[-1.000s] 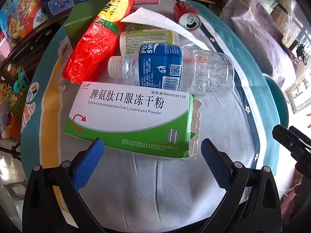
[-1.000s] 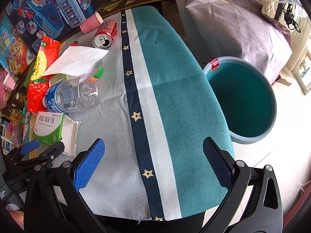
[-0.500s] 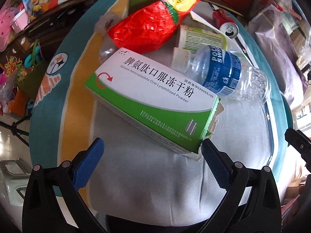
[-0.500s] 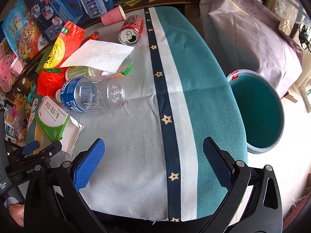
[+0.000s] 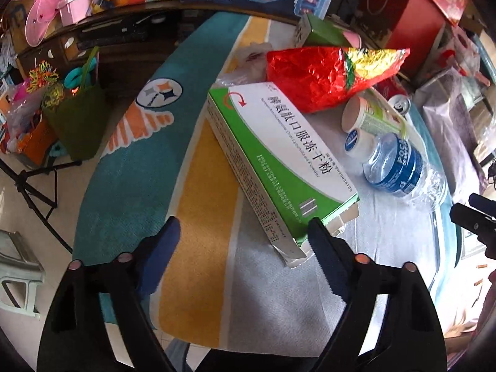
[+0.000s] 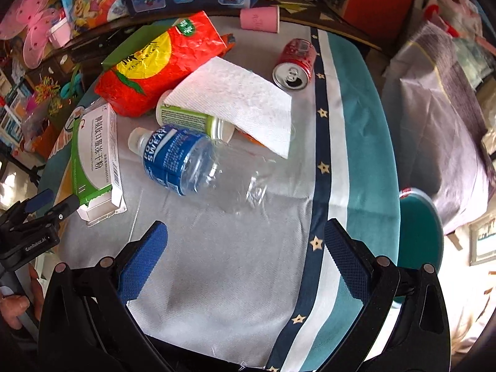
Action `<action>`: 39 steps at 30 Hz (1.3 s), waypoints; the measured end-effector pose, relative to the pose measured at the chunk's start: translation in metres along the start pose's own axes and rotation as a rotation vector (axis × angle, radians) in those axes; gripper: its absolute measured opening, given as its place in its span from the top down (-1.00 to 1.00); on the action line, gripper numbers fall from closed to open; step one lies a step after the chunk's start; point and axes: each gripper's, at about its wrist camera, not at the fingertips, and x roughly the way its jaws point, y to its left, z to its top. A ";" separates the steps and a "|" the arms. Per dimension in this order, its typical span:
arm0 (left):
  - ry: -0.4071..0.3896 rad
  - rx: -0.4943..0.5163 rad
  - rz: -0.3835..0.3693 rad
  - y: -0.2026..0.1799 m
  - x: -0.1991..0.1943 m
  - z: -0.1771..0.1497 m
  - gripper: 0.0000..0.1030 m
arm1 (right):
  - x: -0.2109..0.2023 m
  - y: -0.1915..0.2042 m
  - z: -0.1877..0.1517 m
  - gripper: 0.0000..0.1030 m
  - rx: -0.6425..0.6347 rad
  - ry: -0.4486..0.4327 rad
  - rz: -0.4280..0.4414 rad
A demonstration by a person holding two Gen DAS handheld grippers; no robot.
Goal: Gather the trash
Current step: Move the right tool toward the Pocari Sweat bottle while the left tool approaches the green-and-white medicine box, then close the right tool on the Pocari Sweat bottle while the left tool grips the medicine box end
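Gaping apart, the left tool [image 5: 245, 248] is hovering at the open end of the green-and-white cardboard medicine box [image 5: 279, 161] lying mid-frame on the cloth-covered tabletop [image 5: 198, 248]; the right tool [image 6: 245, 260] is likewise spreading wide below the clear blue-labelled plastic bottle [image 6: 186, 161]

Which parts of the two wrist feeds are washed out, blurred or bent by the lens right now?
Left wrist: fisheye bends the medicine box and table edge; the left gripper fingers look soft and dark. Right wrist: daylight blows out the floor beside the teal bin; the clear bottle bottom glints; black vignette rings the corners.
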 end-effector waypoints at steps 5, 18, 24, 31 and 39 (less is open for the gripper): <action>-0.021 0.000 -0.022 0.008 -0.001 0.005 -0.15 | 0.005 0.023 0.027 -0.84 -0.123 0.017 0.039; 0.049 0.067 -0.071 0.000 0.019 0.008 -0.73 | 0.069 0.055 0.036 -0.31 -0.264 0.254 0.157; 0.055 0.110 -0.037 -0.011 0.038 0.011 -0.77 | 0.080 0.053 0.026 -0.28 -0.205 0.287 0.197; 0.015 0.150 -0.047 -0.018 0.036 0.014 0.50 | 0.076 0.053 0.018 -0.22 -0.156 0.237 0.231; 0.003 0.189 -0.116 -0.017 0.011 0.013 0.83 | 0.041 0.023 0.001 -0.21 -0.026 0.169 0.321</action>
